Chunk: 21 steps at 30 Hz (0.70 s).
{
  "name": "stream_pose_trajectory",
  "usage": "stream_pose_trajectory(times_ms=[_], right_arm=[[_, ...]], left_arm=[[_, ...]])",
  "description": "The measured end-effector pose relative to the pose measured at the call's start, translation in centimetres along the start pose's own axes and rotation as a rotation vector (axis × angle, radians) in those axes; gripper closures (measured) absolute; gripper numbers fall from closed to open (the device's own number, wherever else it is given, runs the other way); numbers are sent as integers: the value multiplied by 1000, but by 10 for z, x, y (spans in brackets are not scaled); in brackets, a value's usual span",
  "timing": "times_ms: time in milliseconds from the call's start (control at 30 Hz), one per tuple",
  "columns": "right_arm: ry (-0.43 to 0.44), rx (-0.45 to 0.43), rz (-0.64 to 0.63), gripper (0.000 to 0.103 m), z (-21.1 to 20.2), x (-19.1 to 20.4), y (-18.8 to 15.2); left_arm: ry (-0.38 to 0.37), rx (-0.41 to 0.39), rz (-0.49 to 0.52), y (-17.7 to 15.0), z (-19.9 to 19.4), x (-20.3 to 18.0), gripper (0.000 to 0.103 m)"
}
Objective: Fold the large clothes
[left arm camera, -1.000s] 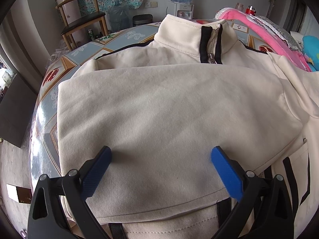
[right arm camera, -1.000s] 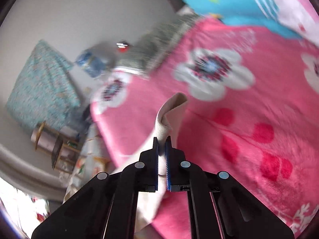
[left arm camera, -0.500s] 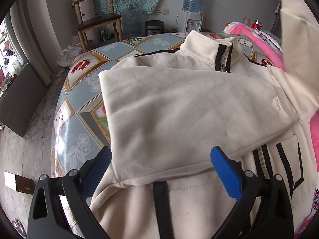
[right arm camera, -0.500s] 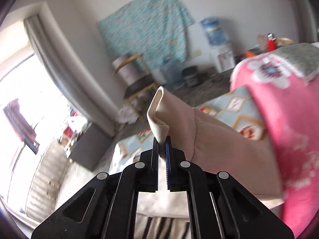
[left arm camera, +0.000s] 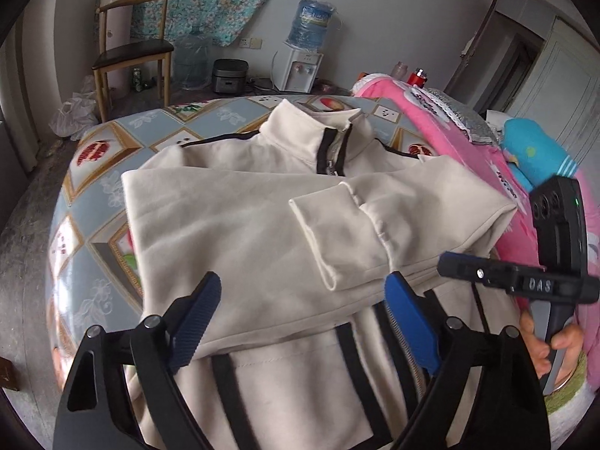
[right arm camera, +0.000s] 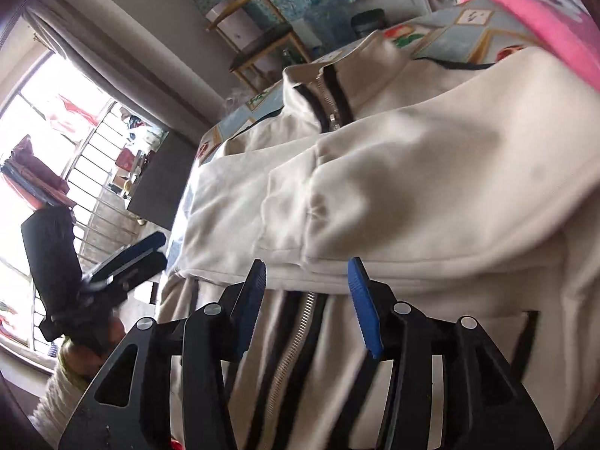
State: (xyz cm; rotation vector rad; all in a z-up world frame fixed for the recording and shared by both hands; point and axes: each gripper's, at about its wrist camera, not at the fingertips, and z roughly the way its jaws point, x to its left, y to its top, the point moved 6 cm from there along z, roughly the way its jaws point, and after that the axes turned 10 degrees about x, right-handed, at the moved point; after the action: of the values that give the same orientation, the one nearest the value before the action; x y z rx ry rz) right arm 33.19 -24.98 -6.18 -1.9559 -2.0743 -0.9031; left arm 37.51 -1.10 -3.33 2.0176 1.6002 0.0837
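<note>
A cream jacket (left arm camera: 240,232) with black stripes and a zip collar lies face up on the patterned table (left arm camera: 93,202). Both sleeves are folded across its chest, and the right sleeve's cuff (left arm camera: 330,232) lies on top. My left gripper (left arm camera: 303,292) hovers above the lower chest, its jaws closing with nothing pinched between them. My right gripper (right arm camera: 306,266) hangs just short of the folded sleeve (right arm camera: 393,195). Its jaws are opening and the pads are off the cloth. It also shows at the right of the left wrist view, as the right gripper (left arm camera: 450,262) held by a hand (left arm camera: 558,345).
A pink flowered blanket (left arm camera: 442,131) and a blue cloth (left arm camera: 532,153) lie along the table's right side. Beyond the table stand a wooden chair (left arm camera: 131,48), a water dispenser (left arm camera: 300,63) and a dark cooker (left arm camera: 228,80). The left gripper (right arm camera: 127,258) shows before a bright window (right arm camera: 56,120).
The right gripper swung the pinched sleeve over from the pink blanket onto the jacket's chest and let it go. The left gripper drew back and up from the first folded sleeve.
</note>
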Motion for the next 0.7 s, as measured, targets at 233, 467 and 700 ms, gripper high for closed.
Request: stream_pose_trajectory(times_ms=[233,467,700], right_arm=[[-256,-9,-79,57,-14,-37,-64],[-318,-65,-111,57,-18,-46,-86],[-317,-60,-118,58,-18,-50,-93]], left_arm=[[-85,184,-176,33,74,-10,48],[-35,236,-243,41,100,-16,61],[-29,213,-238,43,92,-16,96]])
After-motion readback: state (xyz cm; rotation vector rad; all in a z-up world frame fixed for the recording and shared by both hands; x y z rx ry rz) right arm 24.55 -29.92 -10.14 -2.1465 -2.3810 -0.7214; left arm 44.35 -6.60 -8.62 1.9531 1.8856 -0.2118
